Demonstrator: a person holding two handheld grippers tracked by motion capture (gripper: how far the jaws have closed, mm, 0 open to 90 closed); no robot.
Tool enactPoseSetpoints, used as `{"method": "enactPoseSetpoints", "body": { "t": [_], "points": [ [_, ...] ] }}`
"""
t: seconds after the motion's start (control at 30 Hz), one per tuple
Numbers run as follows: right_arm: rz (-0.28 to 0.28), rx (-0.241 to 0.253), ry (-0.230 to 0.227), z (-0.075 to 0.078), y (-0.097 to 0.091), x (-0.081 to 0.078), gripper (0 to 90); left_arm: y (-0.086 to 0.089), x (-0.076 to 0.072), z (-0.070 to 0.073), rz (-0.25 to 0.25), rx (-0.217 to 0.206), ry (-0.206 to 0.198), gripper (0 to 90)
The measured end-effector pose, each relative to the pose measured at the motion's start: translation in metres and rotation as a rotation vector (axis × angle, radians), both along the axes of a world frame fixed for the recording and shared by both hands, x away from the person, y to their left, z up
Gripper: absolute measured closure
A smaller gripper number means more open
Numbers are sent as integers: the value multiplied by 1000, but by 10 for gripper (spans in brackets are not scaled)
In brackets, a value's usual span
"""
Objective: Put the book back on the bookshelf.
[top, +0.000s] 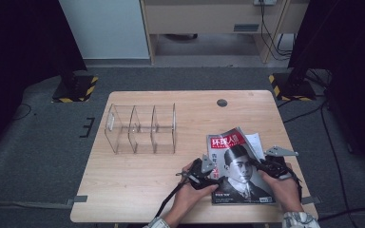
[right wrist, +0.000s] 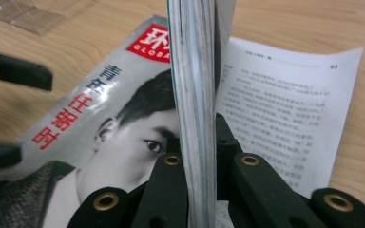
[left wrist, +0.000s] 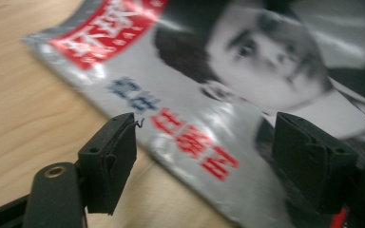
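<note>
A magazine (top: 237,164) with a red title block and a portrait on its cover lies at the table's front right. My right gripper (top: 267,165) is at its right edge, shut on a thick bundle of pages (right wrist: 192,71) that stands up edge-on between the jaws (right wrist: 197,137). My left gripper (top: 210,167) hovers at the magazine's left edge. Its jaws stand wide open (left wrist: 204,137) just above the cover (left wrist: 209,95), one pad over the bare wood and one over the cover, gripping nothing.
A clear acrylic organizer (top: 142,128) with three compartments stands on the wooden table (top: 138,175) left of the magazine. A white printed page (right wrist: 285,118) is spread out to the right of the gripped bundle. A round cable hole (top: 222,102) sits near the far edge.
</note>
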State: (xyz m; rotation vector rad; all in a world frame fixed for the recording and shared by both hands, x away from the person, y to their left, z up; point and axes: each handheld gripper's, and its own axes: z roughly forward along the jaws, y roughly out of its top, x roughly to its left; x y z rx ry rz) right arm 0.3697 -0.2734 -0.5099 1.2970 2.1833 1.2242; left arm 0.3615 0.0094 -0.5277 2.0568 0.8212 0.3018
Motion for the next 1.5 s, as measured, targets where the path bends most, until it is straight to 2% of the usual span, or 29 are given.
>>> {"method": "enactPoseSetpoints", "body": {
  "t": [0.03,0.13,0.17,0.23,0.4,0.43,0.47,0.5,0.57,0.67,0.7,0.77,0.83,0.9,1.0,1.07,1.2,1.23,1.27,1.3,1.33,1.37,1.43,1.47,1.5],
  "points": [
    [13,3,-25,3,1,-3,878,5,7,0,17,-25,36,209],
    [28,29,-50,7,0,-6,878,8,13,0,24,-20,50,198],
    [34,37,-57,8,-1,-7,878,9,16,-1,34,-38,66,193],
    [46,50,-72,10,-1,-9,878,10,19,-3,36,-46,83,192],
    [73,123,-99,15,-3,-11,878,9,24,-8,40,-23,108,193],
    [78,139,-100,16,-3,-12,878,8,24,-8,30,-45,126,193],
    [78,139,-100,16,-3,-12,878,8,24,-8,30,-45,126,192],
    [81,176,-113,17,-4,-11,879,7,26,-8,20,-57,133,190],
    [85,201,-114,18,-5,-11,878,7,28,-8,10,-67,150,189],
    [80,240,-100,15,-8,-10,878,5,30,-8,-19,-68,153,206],
    [73,236,-92,12,-7,-9,878,4,30,-8,-27,-67,155,239],
    [66,217,-71,8,-7,-7,877,3,30,-8,-32,-59,154,251],
    [50,201,-54,4,-7,-4,877,3,30,-6,-18,-40,156,293],
    [40,163,-30,-1,-6,-2,876,3,30,-5,-13,-34,163,338],
    [41,88,31,-10,0,1,872,2,30,-4,-16,-24,162,394],
    [48,77,54,-13,1,2,866,1,29,-3,-13,-11,160,450],
    [48,48,59,-15,5,2,839,-3,26,-2,-2,19,149,529],
    [35,7,65,-16,6,2,751,-4,25,-1,-3,28,148,544],
    [35,7,65,-16,6,2,751,-4,25,-1,-3,28,148,559],
    [30,-28,79,-19,7,4,612,-3,25,-1,-6,36,144,569],
    [30,-28,79,-19,7,4,612,-4,25,-1,-7,39,140,569],
    [-20,-59,94,-21,5,6,400,-4,24,-1,-6,37,141,584],
    [-31,-54,100,-21,3,7,384,-4,24,-1,-6,38,140,593],
    [-94,-69,73,-19,-2,6,245,-3,24,0,-15,43,135,599],
    [-94,-69,73,-19,-2,6,245,-3,24,0,-15,43,135,602]
  ]
}}
